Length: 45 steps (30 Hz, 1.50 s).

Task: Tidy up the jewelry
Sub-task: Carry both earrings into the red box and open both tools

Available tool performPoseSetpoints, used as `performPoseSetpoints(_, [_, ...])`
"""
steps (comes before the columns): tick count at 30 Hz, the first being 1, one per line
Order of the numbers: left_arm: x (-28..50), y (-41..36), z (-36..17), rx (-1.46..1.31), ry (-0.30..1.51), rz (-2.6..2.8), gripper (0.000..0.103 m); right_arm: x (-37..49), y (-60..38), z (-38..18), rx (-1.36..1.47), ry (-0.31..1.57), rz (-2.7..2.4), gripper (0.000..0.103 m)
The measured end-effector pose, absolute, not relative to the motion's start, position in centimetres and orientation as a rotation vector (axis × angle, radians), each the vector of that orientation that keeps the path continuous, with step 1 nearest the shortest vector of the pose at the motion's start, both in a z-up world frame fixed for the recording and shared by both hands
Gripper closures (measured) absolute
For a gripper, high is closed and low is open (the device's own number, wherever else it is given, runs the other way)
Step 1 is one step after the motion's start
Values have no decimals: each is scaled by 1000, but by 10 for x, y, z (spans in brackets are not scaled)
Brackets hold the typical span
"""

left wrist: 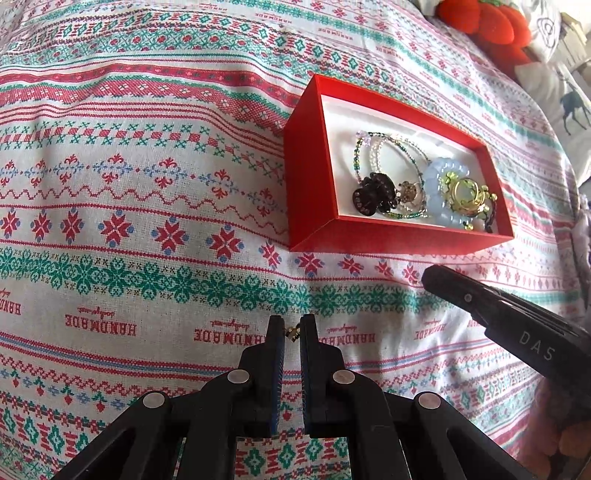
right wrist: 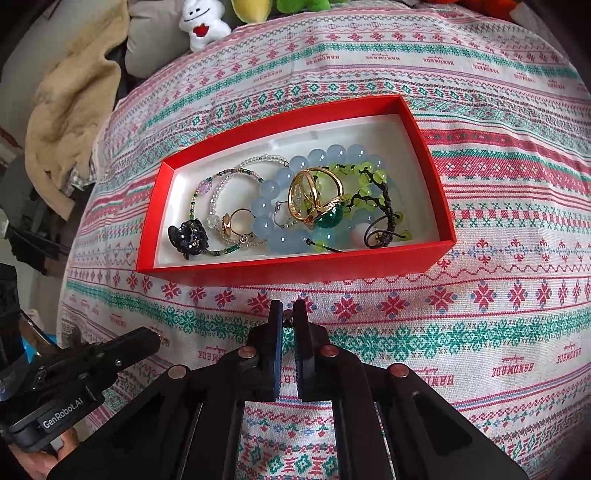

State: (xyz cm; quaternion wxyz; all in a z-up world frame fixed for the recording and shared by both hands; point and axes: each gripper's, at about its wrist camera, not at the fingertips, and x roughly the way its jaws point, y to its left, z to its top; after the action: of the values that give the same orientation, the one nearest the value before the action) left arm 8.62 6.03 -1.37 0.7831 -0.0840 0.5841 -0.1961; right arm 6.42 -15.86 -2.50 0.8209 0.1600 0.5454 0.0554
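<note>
The red box sits open on the patterned cloth, and everything here is placed by it. Inside, against its near wall, lie a blue bead bracelet, a green bead bracelet, gold rings with a green stone, thin beaded strands and a dark hair clip toward the box's left end; the far strip of the white lining is bare. The right gripper hangs just in front of the box's near wall, apart from it, its jaws drawn to a narrow gap with a small dark piece pinched at the tips. The left gripper is farther out from the box, off its left front corner, jaws likewise nearly together and clamped on a small gold piece. Between both grippers and the box's near edge runs a band of open cloth; cloth also lies clear beyond the box's right end. Past the far side, at the cloth's edge, sit a white plush toy and a beige blanket.
</note>
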Motion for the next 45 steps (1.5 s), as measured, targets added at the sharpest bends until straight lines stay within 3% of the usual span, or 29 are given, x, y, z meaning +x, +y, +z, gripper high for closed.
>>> performPoseSetpoints(19, [107,27,27,-269,1111,-502,100,40,-204,37,398,1009,124,98])
performPoseSetpoints(40, [139,-24,15,-290,1043,-523,100,72,-229,27,402,1001,94,97])
performPoseSetpoints(45, [138,-24,17,-279,1039,-520,91,79,-229,25,404,994,103,97])
